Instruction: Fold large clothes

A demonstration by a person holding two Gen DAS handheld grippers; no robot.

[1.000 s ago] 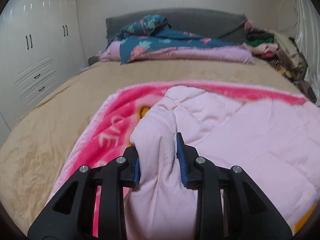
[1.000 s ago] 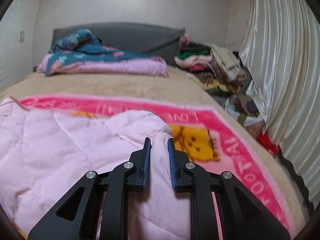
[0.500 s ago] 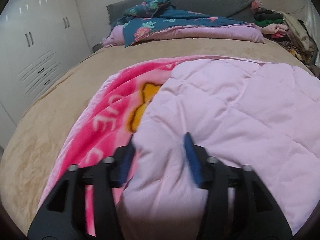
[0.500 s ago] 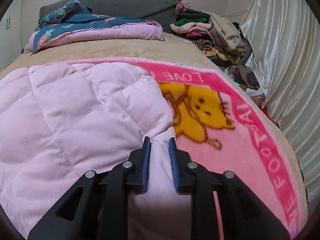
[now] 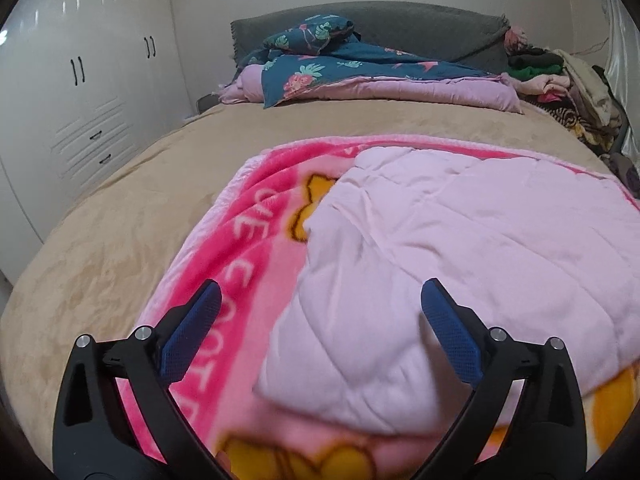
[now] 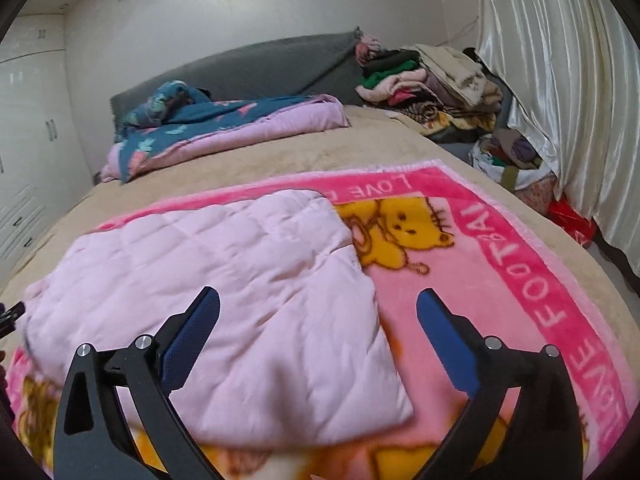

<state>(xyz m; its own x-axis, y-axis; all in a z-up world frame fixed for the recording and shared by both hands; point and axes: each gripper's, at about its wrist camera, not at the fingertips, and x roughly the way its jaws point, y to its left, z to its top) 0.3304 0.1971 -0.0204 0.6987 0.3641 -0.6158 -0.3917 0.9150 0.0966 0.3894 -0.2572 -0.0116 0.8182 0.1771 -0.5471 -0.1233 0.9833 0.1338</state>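
Through the left wrist camera, my left tongs (image 5: 320,312) stood wide apart and held nothing, hovering over the near left corner of the pale pink quilted garment (image 5: 460,248). That garment lay flat in a folded rectangle on the pink bear blanket (image 5: 244,248), which was spread over the tan bed (image 5: 132,208) toward its near edge. I judged one fold laid down and released; the next move called for taking a fresh edge of the padded cloth, and it looked thick enough to need a deep bite.

Through the right wrist camera, my right tongs (image 6: 318,308) were equally wide and empty, over the garment's near right corner (image 6: 376,400), the right finger above bare blanket. The garment's right edge ran just beside the printed bear (image 6: 400,228). To halve it again I would need both corners gripped together and carried evenly.

As for containers, a bag (image 6: 508,156) on the floor beside the bed's right edge, below the curtain (image 6: 560,100), held bundled fabrics; I could not tell which. A pile of folded clothes (image 6: 428,76) sat at the far right corner.
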